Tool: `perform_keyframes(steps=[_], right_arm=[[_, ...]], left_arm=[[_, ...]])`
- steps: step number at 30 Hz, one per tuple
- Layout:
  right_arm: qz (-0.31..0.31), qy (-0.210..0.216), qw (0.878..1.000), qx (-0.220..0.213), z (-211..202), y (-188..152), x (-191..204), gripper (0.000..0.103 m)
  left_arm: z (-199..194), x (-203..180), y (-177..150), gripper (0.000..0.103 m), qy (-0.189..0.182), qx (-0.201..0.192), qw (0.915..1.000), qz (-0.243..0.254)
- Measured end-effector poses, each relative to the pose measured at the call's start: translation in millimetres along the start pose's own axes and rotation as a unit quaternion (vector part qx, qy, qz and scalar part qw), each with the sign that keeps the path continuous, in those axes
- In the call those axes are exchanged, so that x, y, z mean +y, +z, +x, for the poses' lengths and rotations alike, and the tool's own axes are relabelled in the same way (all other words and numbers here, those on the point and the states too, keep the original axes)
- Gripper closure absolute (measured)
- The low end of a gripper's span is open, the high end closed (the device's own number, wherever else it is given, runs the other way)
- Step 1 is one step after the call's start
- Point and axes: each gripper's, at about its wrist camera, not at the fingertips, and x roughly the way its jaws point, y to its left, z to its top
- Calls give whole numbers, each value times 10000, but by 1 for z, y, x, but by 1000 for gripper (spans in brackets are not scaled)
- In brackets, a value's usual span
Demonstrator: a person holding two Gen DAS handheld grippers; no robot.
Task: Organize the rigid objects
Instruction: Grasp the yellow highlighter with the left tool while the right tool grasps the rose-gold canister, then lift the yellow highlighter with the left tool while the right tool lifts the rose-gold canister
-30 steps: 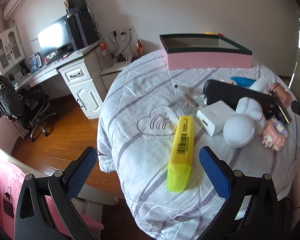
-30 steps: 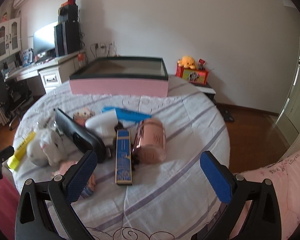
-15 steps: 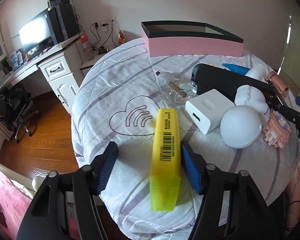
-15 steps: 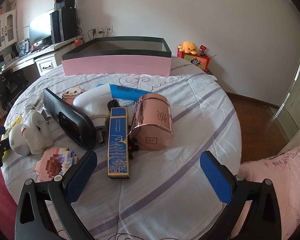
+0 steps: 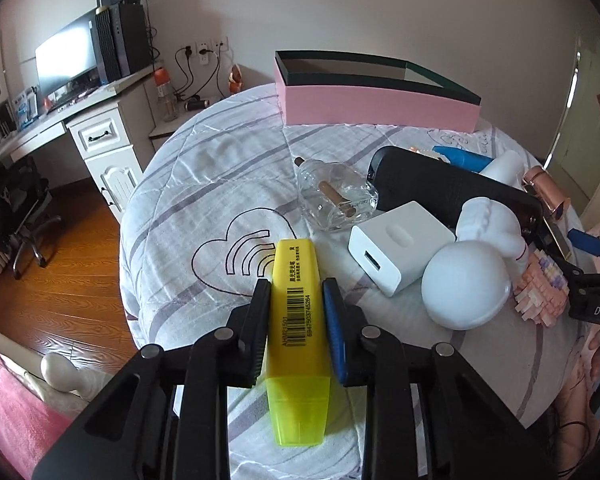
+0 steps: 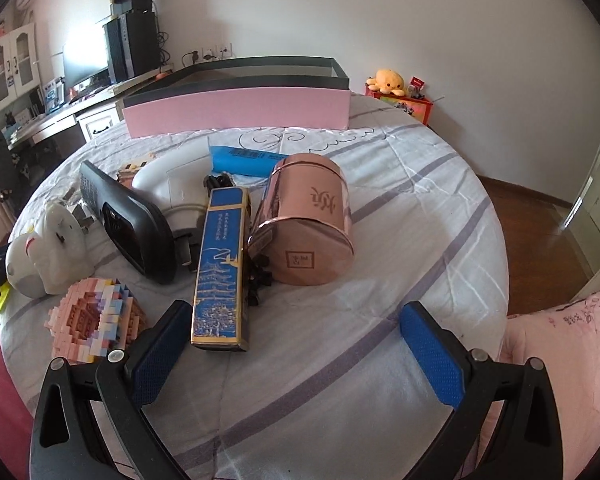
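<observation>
In the left wrist view, our left claw (image 5: pixel 295 312) has just closed and pinches the yellow highlighter (image 5: pixel 297 344), which lies on the striped bed cover (image 5: pixel 204 176); its barcode label reads 6947503745264. The right claw's frame at the right edge shows "DAS".

In the right wrist view, our right claw (image 6: pixel 296 344) angles downward, spread wide over the cover, empty, near the blue box (image 6: pixel 222 268) and copper tin (image 6: pixel 306 220), both bearing Chinese writing. The pink box (image 6: pixel 236 110) stands behind.
</observation>
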Motion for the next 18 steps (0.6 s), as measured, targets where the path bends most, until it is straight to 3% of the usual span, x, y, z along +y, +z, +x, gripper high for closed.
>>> perform_keyframes(steps=[8, 11, 16, 18], right_arm=[[-54, 78, 9999, -92, -4, 2, 1, 3], [-208, 117, 9996, -178, -9, 4, 9, 12], [-351, 336, 9987, -151, -11, 6, 19, 47], [-405, 323, 9986, -128, -8, 9, 22, 51]], left_arm=[[0, 3, -2, 77, -60, -92, 9999, -25], [-1, 3, -2, 77, -55, -110, 9999, -13], [-3, 3, -2, 77, -106, -100, 9999, -13], [-2, 2, -2, 77, -93, -103, 9999, 7]])
